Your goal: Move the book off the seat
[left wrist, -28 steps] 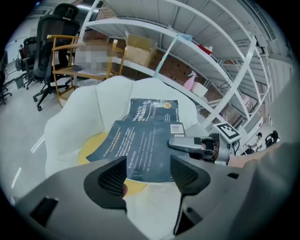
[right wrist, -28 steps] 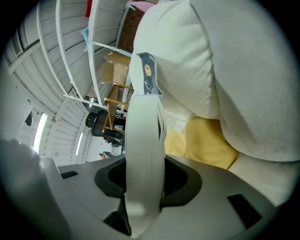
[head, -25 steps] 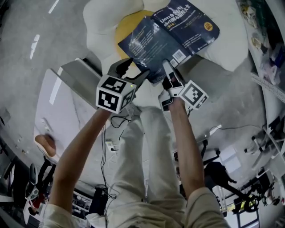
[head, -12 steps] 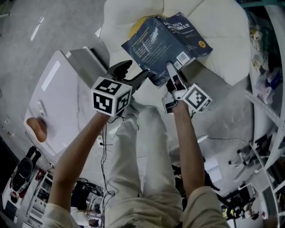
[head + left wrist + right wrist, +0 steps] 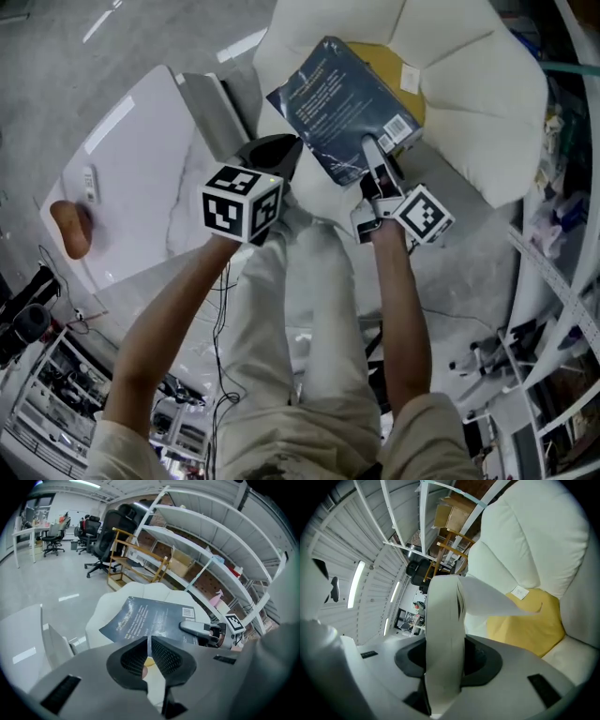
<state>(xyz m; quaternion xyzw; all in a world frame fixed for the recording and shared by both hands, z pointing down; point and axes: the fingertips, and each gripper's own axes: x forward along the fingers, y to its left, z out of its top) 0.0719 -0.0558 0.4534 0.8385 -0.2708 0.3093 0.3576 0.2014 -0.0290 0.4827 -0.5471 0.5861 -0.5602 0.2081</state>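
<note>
Pinching the dark blue book by its pages, the right claw holds it over the white seat; left claw closing, empty.

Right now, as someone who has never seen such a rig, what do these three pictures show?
No robot here: a person holds a two-jaw gripper in each hand. One picture comes from a camera on the person's head, looking down; the others from cameras riding on the grippers. A white armchair holds a yellow cushion. The right gripper is clamped on a dark book above it. The left gripper is closing its jaws at the book's near edge; whether they catch it I cannot tell.
</note>
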